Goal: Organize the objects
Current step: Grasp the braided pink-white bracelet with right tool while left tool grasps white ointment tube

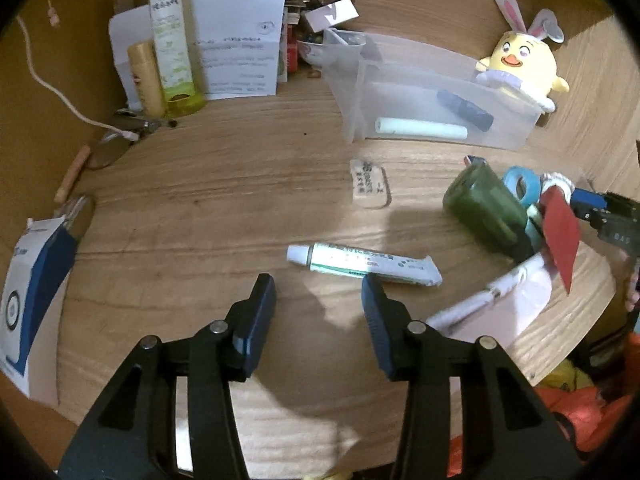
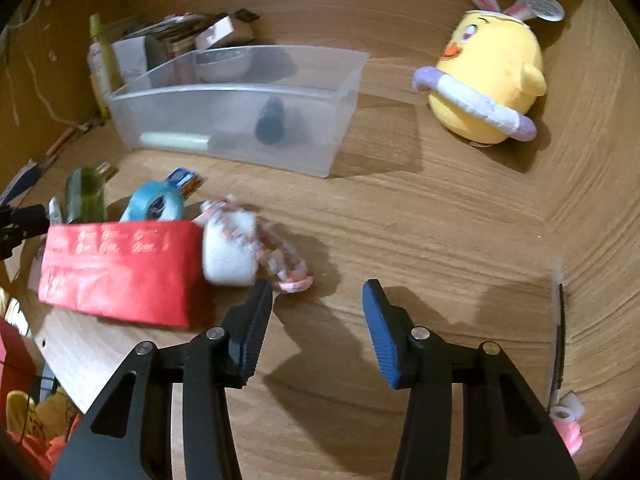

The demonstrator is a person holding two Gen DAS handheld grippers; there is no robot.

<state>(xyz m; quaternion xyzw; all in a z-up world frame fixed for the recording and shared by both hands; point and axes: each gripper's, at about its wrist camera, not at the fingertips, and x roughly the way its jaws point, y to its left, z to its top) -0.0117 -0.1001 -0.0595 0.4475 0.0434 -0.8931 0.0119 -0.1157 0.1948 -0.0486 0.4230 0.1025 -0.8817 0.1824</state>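
Wood-grain desk (image 1: 208, 200) fills both views, cluttered along its far edge. Left gripper (image 1: 319, 292) hangs low over the desk, jaws partly apart with nothing between them; its right pad sits just at the near edge of a white tube (image 1: 362, 265) lying flat, apparently the next pick. Right gripper (image 2: 317, 298) is likewise partly open and empty, poised over bare wood, with a white roll (image 2: 230, 246) and a pink-white cord (image 2: 286, 268) just beyond its left pad. Beside these lies a red packet (image 2: 120, 268), then a blue tape ring (image 2: 154, 202) and a green bottle (image 2: 84, 196), grouped as unsorted stock. Farther out stands a clear bin (image 2: 344, 120), already holding a pale stick (image 2: 174, 140) and a dark object (image 2: 271, 122); it is judged to be the collection point. A yellow plush (image 2: 488, 80) sits apart to the right. Sorting is judged barely begun.
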